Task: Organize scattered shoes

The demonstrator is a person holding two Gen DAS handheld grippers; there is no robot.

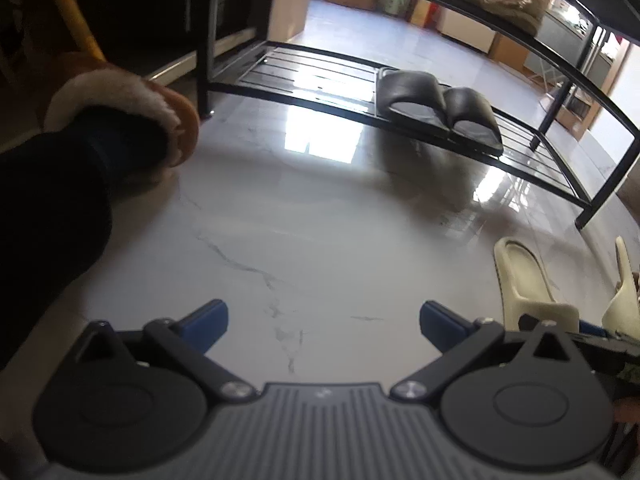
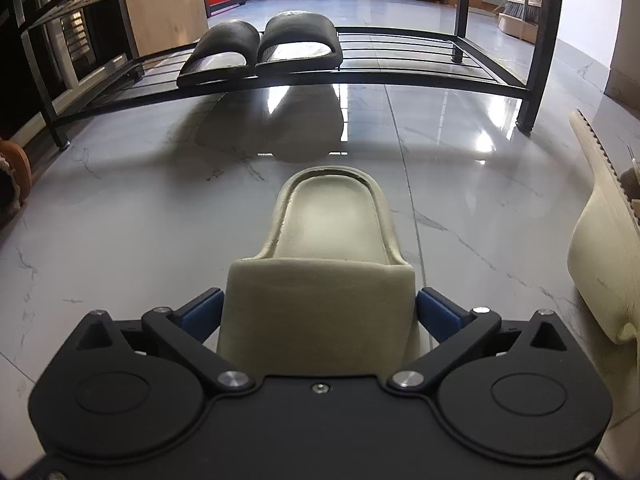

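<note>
1. Left wrist view: the left claw (image 1: pixel 323 322) hangs over bare marble floor (image 1: pixel 320 220) with its blue fingers spread wide and nothing between them. A pair of black slippers (image 1: pixel 438 110) sits on the lowest shelf of the black shoe rack (image 1: pixel 280 94), towards its right end. A cream slipper (image 1: pixel 528 280) lies on the floor near the rack's right front leg, right of the claw.

2. Right wrist view: the right claw (image 2: pixel 318 312) has its fingers apart, one on each side of the cream slipper's (image 2: pixel 324 276) strap, close to it; contact is unclear. Its heel points at the rack (image 2: pixel 400 76). A second cream slipper (image 2: pixel 600 240) stands tilted at the right.
</note>
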